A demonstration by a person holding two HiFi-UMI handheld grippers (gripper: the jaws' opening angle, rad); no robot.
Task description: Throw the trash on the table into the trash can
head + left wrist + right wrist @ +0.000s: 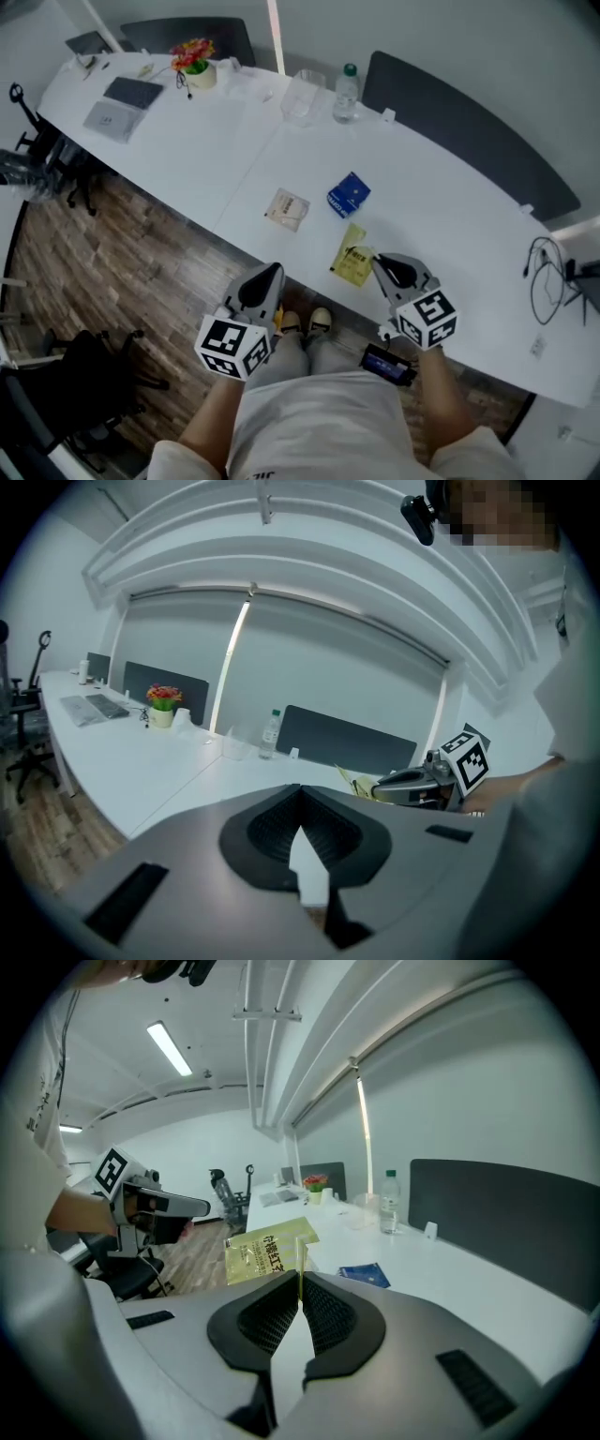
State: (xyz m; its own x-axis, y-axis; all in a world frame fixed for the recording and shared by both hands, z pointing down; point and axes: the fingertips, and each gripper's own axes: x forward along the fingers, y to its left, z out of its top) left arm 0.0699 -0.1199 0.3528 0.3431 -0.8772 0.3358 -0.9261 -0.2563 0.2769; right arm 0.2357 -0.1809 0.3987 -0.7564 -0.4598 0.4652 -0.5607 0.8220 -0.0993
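While the right gripper point(300, 1277) has its jaws closed on one edge of the yellow packet point(270, 1251), the rest of the packet sticks out ahead of the tips, at the near edge of the white table point(422, 216). The left gripper point(301, 789) has its jaws together with nothing between them. A blue packet point(349, 195) and a beige packet point(287, 208) lie farther in on the table.

a water bottle point(346, 91) and a clear cup point(303, 96) stand near the tabletop's point(216, 159) far edge. a flower pot point(196, 66) and a grey laptop point(123, 105) sit toward its left end.
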